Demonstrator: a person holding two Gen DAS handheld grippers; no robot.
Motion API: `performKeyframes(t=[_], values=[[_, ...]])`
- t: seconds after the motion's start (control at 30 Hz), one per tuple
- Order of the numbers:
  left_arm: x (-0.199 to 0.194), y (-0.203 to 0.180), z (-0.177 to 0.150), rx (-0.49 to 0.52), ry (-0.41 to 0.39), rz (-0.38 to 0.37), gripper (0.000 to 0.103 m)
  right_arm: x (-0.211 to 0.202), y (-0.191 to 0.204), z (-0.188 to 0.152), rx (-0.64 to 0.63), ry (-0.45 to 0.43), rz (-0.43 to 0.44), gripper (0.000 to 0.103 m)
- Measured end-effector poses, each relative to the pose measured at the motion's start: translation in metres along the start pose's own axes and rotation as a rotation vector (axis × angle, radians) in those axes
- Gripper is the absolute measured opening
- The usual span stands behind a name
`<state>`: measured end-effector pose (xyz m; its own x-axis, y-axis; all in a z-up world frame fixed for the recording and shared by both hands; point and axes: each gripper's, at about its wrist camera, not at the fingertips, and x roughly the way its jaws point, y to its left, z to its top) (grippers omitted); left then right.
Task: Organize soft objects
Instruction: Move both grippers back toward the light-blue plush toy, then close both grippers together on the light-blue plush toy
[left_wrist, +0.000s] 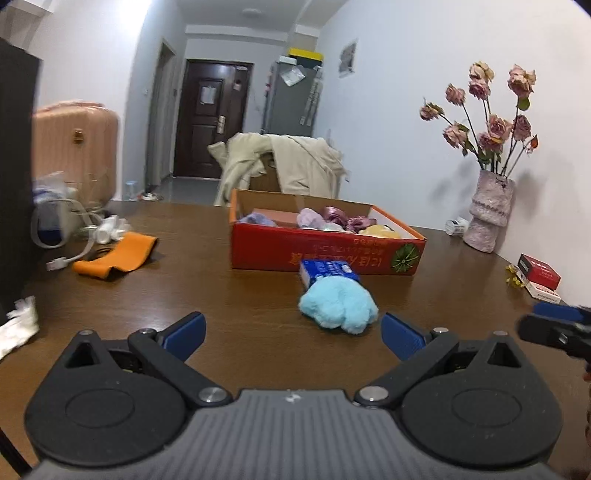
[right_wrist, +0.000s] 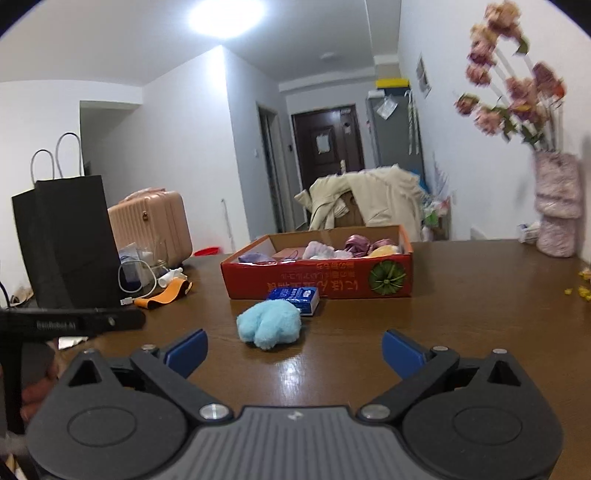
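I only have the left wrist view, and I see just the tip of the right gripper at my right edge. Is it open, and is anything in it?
Observer: The right gripper is wide open with nothing between its fingers. The blue plush toy lies on the table ahead of it, not touched.
Operator: And the dark slab along my left edge, what is that?
Observer: A black paper bag with loop handles, standing upright on the table's left side.
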<state>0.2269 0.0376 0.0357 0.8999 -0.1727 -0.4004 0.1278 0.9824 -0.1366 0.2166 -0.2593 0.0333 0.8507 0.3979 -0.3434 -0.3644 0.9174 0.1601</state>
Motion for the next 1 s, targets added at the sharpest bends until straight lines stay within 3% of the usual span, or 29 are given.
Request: performKeyframes(t=[0.03,0.13,0.23,0.3,0.4,0.47,0.7,0.8,1.0], values=[[0.012,0.000,0.004,0.007,0.008,-0.008,0.103,0.013,-0.002,0.007,-0.001,0.015,0.010,0.092],[0.050,-0.001,0.017,0.007,0.062,-0.005,0.103,0.057,-0.010,0.026,0.005,0.063,0.026,0.084],[0.088,0.005,0.025,-0.035,0.121,-0.070,0.100,0.107,-0.018,0.038,0.050,0.137,0.082,0.074],[0.111,0.010,0.025,-0.058,0.164,-0.113,0.079,0.138,-0.017,0.040,0.036,0.175,0.103,0.065],[0.136,0.019,0.019,-0.124,0.231,-0.180,0.062,0.177,-0.015,0.039,0.051,0.199,0.113,0.058],[0.143,0.026,0.013,-0.173,0.244,-0.201,0.057,0.193,-0.017,0.036,0.086,0.202,0.118,0.054],[0.152,0.031,0.002,-0.218,0.260,-0.266,0.031,0.213,-0.027,0.012,0.172,0.261,0.169,0.049],[0.152,0.033,0.002,-0.231,0.252,-0.280,0.025,0.214,-0.032,0.010,0.213,0.260,0.205,0.039],[0.152,0.031,0.002,-0.222,0.250,-0.280,0.023,0.210,-0.027,0.009,0.192,0.248,0.208,0.037]])
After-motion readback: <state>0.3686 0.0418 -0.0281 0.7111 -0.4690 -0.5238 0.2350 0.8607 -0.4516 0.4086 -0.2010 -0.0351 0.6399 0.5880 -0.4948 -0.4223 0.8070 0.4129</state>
